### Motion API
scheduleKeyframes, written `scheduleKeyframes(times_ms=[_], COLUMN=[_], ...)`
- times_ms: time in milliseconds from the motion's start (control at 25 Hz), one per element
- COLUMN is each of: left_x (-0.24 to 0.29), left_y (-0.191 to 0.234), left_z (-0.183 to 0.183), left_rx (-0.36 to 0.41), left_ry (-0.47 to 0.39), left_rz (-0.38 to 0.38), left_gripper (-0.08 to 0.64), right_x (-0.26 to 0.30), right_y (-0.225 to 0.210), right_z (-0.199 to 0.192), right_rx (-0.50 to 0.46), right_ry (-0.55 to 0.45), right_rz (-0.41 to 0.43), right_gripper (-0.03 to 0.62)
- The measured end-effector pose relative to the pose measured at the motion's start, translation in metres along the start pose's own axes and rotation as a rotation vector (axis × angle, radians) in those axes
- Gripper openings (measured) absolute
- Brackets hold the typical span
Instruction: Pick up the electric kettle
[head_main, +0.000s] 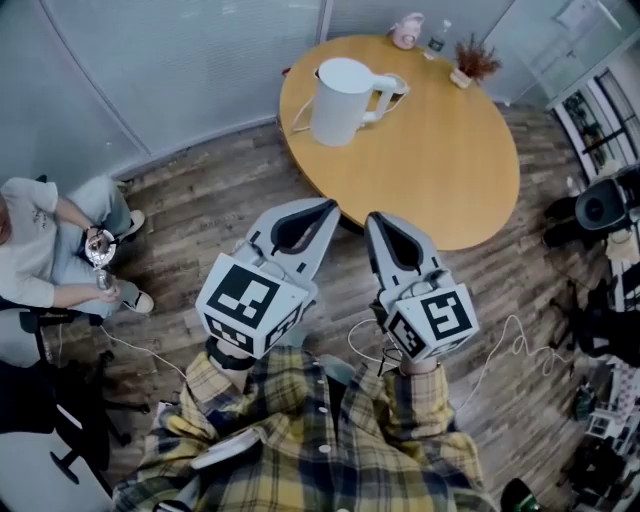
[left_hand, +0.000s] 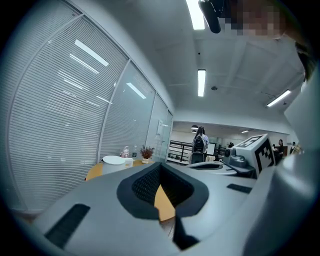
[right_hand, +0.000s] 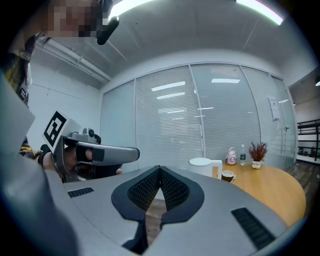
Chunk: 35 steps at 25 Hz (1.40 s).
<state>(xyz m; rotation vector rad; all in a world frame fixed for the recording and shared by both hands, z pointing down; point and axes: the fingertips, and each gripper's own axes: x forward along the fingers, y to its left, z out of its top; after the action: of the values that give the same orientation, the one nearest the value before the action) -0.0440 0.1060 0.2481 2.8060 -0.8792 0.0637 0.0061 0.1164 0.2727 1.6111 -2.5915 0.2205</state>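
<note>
A white electric kettle (head_main: 342, 100) stands upright on the far left part of a round wooden table (head_main: 450, 170), its handle to the right. Both grippers hover over the wooden floor short of the table's near edge, side by side and pointing at it. My left gripper (head_main: 327, 207) is shut with nothing in it, and so is my right gripper (head_main: 377, 218). In the left gripper view the kettle (left_hand: 114, 164) shows far ahead to the left of the jaws (left_hand: 160, 166). The right gripper view has the kettle (right_hand: 202, 167) ahead to the right of its jaws (right_hand: 160, 169).
A mug (head_main: 397, 87) sits right beside the kettle's handle. A pink object (head_main: 406, 30), a small bottle (head_main: 436, 40) and a potted plant (head_main: 472, 62) stand at the table's far edge. A person (head_main: 45, 250) sits at the left. Cables (head_main: 500, 350) lie on the floor.
</note>
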Motion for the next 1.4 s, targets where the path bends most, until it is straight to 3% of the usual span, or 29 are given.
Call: scheduleKeyframes(times_ms=[640,1400], left_x=[0.034,0.161], left_y=[0.071,0.143], left_z=[0.004,0.020], left_rx=[-0.015,-0.007], left_ry=[0.014,0.021], left_rz=[-0.016,0.050], left_gripper=[0.003,0.003], right_x=[0.066,0.159], right_y=[-0.035,-0.155], right_z=[0.003,0.020], right_rx=[-0.001,0.012], right_ry=[0.029,0.008], right_rz=[-0.056,-0.013], right_gripper=[0.031,0.032])
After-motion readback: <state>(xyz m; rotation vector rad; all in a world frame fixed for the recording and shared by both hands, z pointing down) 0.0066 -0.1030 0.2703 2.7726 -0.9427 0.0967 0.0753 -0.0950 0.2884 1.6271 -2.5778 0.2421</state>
